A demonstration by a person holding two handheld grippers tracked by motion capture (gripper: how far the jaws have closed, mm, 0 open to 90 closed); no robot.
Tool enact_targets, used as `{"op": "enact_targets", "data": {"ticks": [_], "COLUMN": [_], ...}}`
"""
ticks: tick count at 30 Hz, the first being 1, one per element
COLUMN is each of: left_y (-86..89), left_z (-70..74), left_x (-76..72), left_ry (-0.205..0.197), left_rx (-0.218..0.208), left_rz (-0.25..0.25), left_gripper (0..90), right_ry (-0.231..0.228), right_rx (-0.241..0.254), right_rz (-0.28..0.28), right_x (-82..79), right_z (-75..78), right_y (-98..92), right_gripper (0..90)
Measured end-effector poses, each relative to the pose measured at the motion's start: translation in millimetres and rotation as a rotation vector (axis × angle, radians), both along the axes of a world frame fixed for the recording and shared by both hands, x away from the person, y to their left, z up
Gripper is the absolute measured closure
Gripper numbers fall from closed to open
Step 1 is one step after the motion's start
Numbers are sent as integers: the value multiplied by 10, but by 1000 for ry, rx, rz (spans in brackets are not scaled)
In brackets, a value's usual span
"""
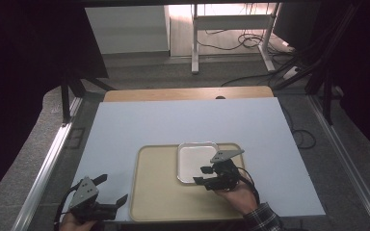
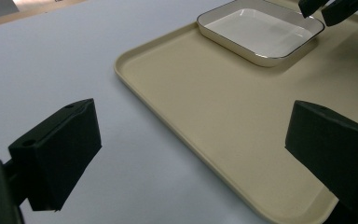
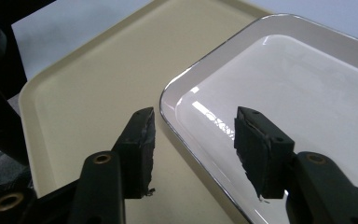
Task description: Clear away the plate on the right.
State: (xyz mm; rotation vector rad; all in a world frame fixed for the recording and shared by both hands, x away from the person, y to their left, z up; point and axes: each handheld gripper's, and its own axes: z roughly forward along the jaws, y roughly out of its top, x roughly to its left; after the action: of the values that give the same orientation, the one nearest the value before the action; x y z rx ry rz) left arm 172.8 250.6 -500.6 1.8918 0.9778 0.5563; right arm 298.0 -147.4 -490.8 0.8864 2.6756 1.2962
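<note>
My right claw [image 3: 193, 140] hangs unclenched over the white dish's [image 1: 196, 162] near rim — one jaw each side, nothing gripped. My left claw [image 2: 191, 154] gapes wide over the table [image 1: 183, 120] beside the beige tray [image 1: 159, 192]; the dish sits in that tray's far right corner.

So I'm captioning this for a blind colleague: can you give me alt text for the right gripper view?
The right gripper hangs with its two black jaws open astride the near rim of an empty white dish, the pads clear of it. The dish sits on a beige tray, with pale tabletop beyond.
</note>
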Motion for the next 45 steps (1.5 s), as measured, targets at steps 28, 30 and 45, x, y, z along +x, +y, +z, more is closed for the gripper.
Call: {"op": "enact_targets", "data": {"ticks": [28, 30, 45], "left_y": [6, 6, 5], "left_z": [0, 0, 0], "left_x": [-2, -1, -1], "left_ry": [0, 1, 0], "left_rx": [-3, -3, -3], "left_rz": [1, 1, 1], "left_gripper": [31, 31, 31], "right_ry": [-131, -142, -184], "right_rx": [-17, -25, -43], "right_rz": [-91, -89, -128], "right_x": [-19, -27, -87], "right_z": [148, 160, 222], "right_y": [-223, -248, -461], "right_gripper": [159, 146, 72]}}
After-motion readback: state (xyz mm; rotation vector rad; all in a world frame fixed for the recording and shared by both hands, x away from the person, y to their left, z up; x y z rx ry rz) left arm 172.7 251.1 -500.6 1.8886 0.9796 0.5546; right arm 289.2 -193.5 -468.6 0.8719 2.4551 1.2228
